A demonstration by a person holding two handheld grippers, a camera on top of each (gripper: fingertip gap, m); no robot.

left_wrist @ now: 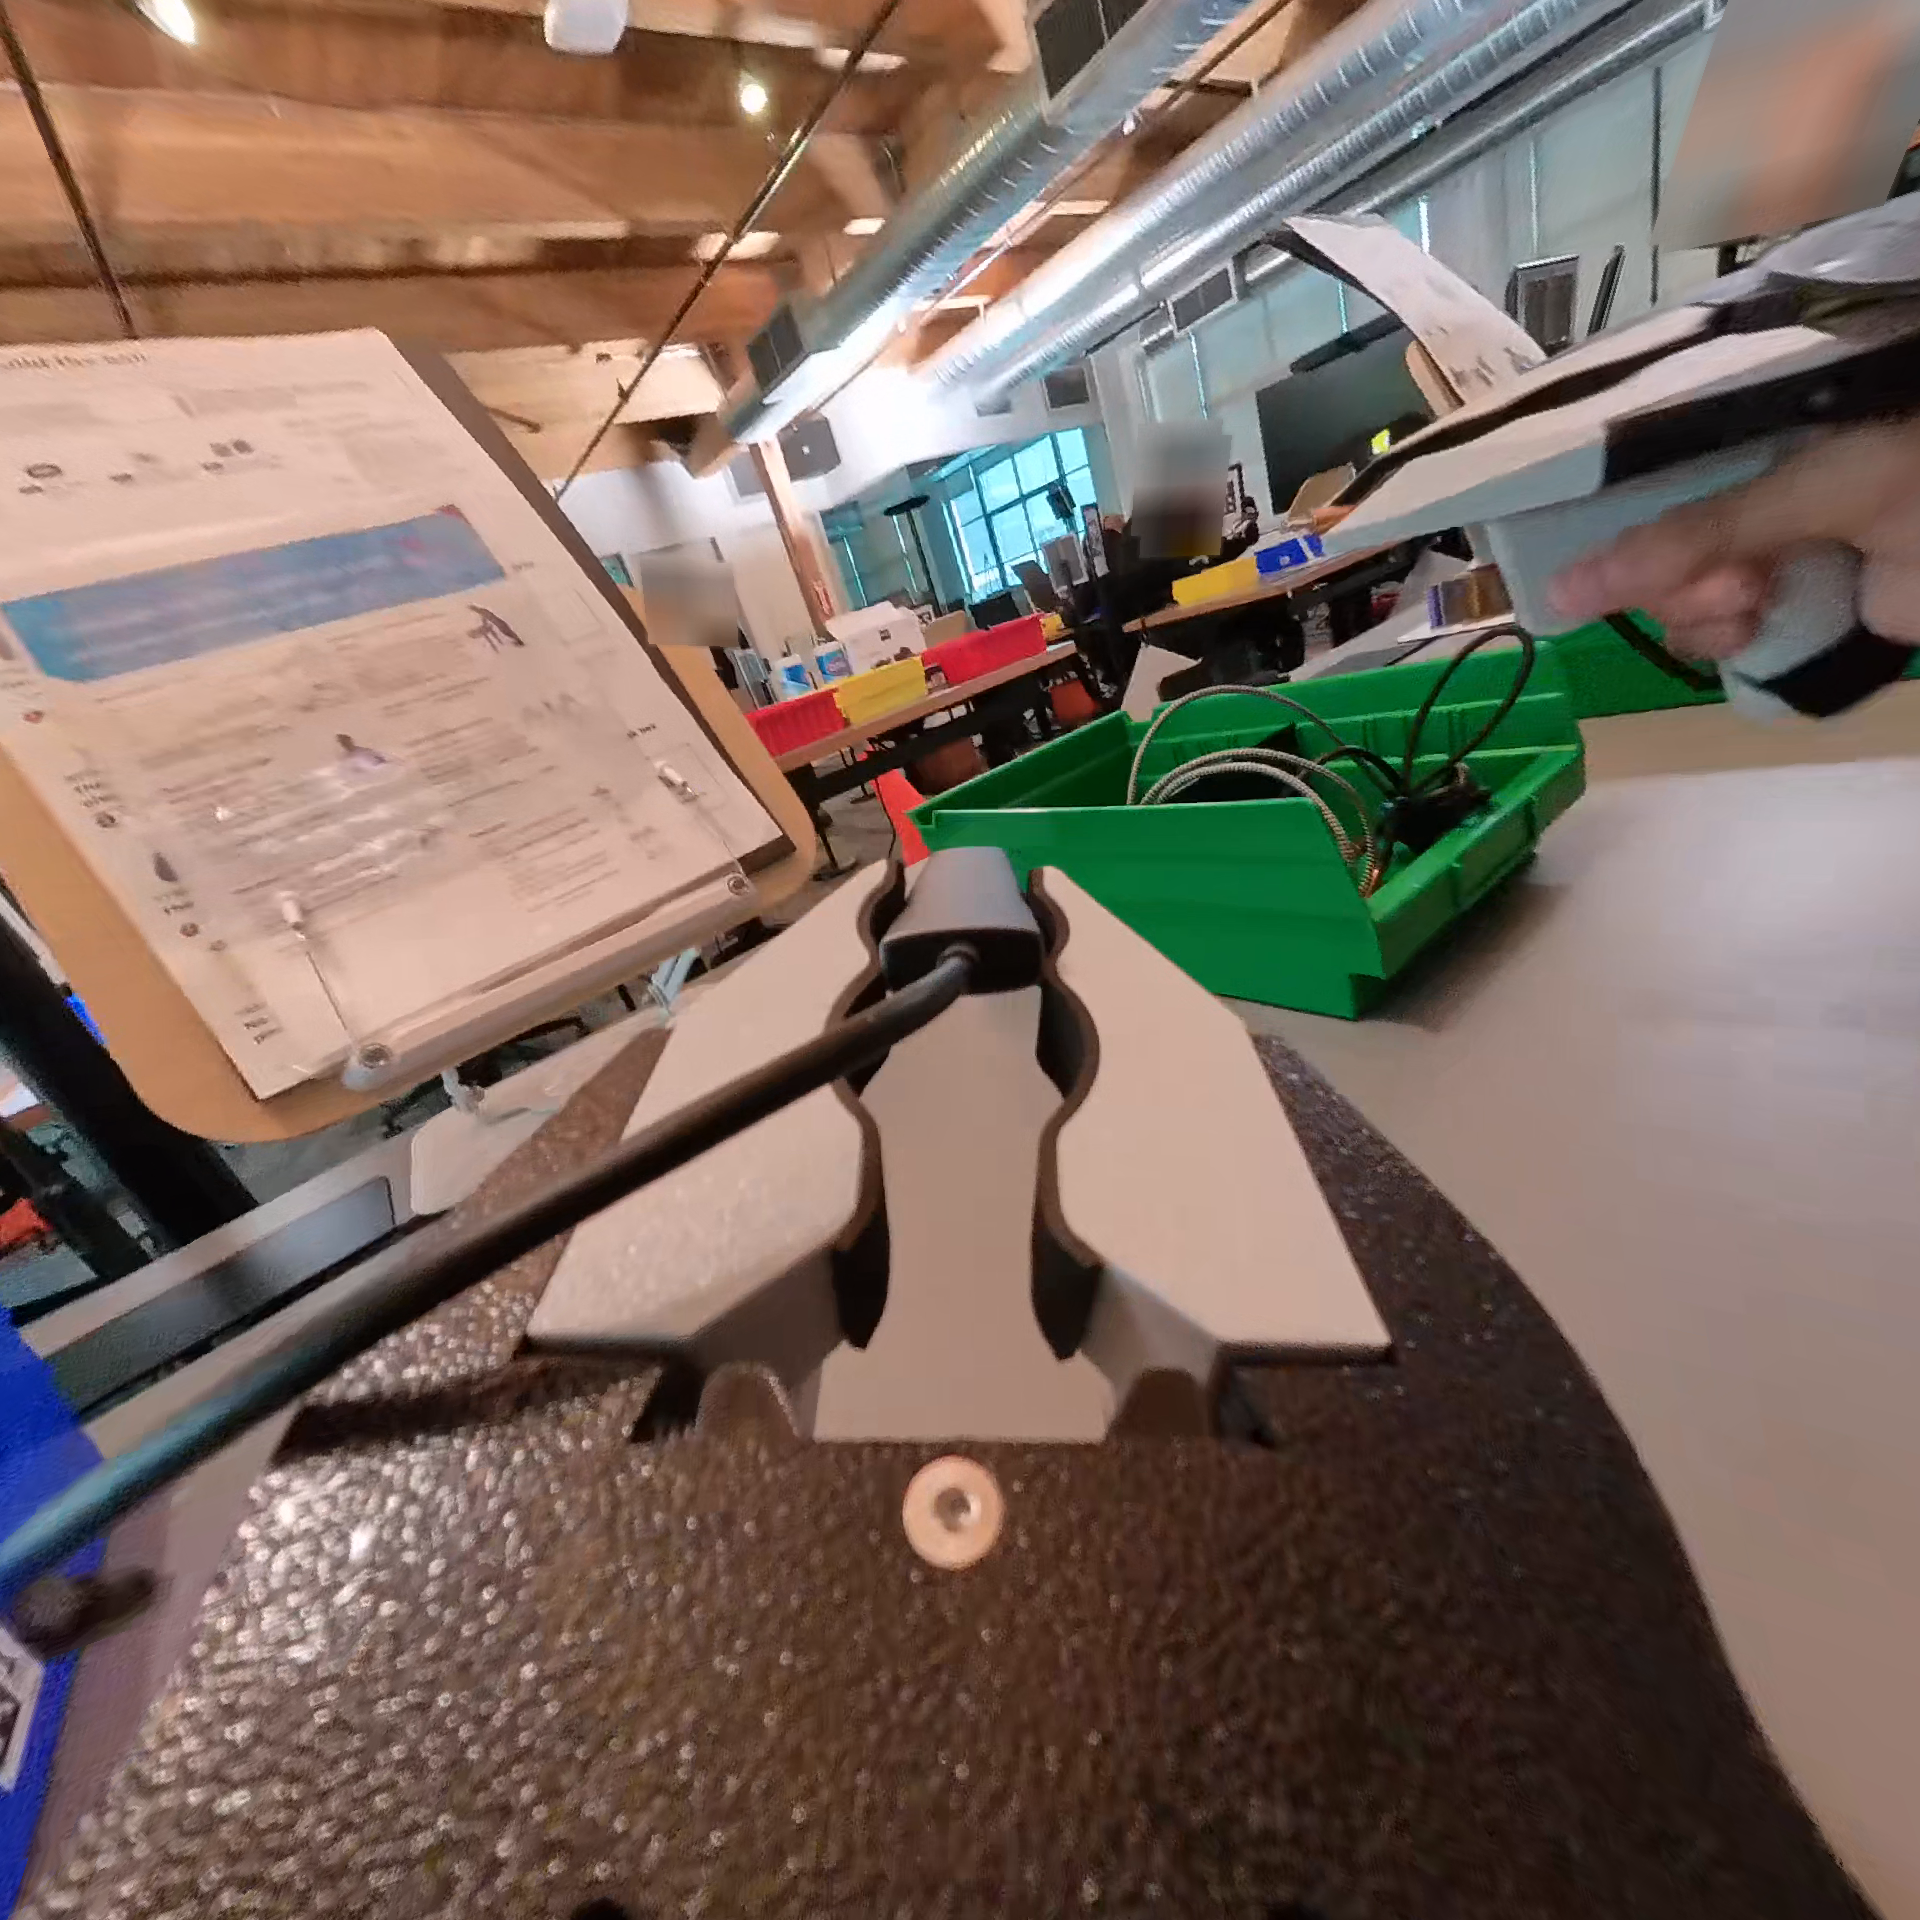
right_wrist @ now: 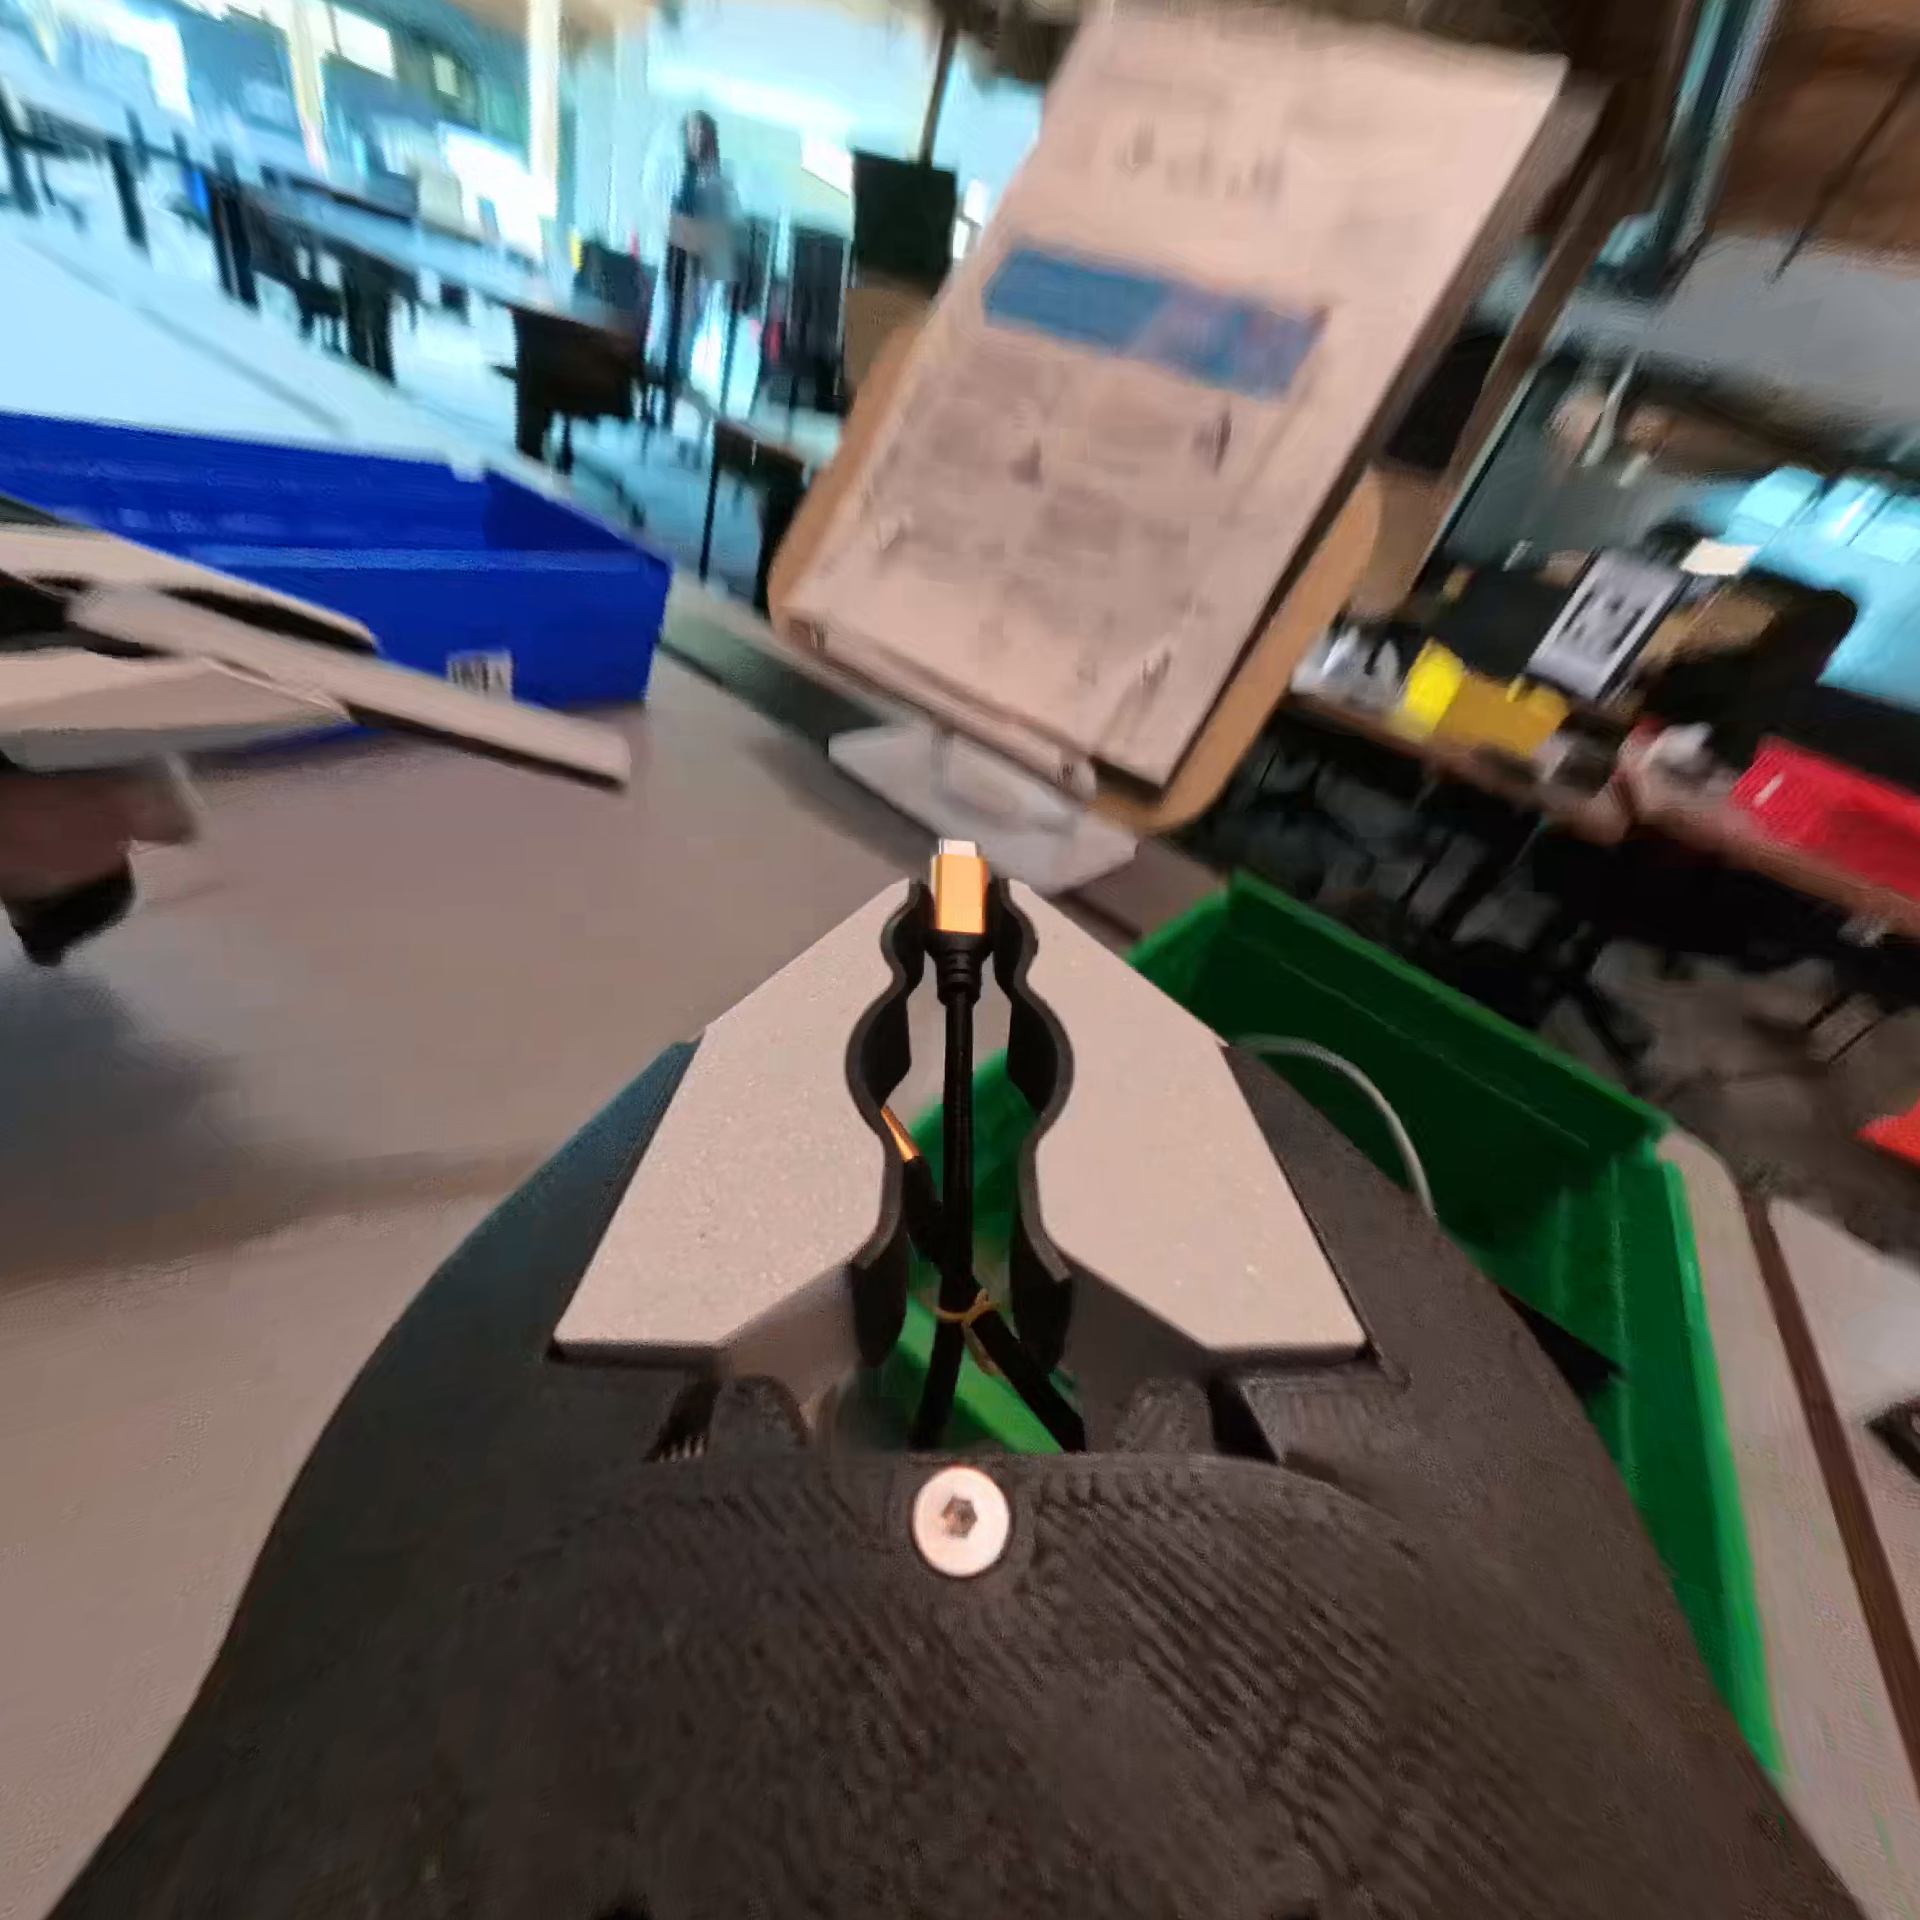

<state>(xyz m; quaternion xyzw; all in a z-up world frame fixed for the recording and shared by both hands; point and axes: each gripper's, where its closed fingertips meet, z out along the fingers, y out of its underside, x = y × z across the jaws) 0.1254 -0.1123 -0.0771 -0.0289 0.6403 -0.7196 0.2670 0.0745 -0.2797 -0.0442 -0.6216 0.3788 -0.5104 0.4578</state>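
My left gripper [left_wrist: 961,904] is shut on a black cable plug [left_wrist: 961,920]; its black cable [left_wrist: 582,1195] runs back and down to the left. My right gripper [right_wrist: 958,902] is shut on an orange cable plug [right_wrist: 958,896] with a silver tip pointing forward; its black cable [right_wrist: 956,1122] hangs down between the fingers. Both grippers are held above a grey table [left_wrist: 1558,1039]. The right gripper also shows at the upper right of the left wrist view [left_wrist: 1340,530], held by a hand. The left gripper shows at the left of the right wrist view [right_wrist: 613,764].
A green bin [left_wrist: 1247,883] with several loose cables sits on the table; it lies below my right gripper [right_wrist: 1455,1091]. A blue bin [right_wrist: 416,561] stands farther left. A tilted board with a printed sheet [left_wrist: 312,675] stands at the table's edge. People and tables with coloured bins are behind.
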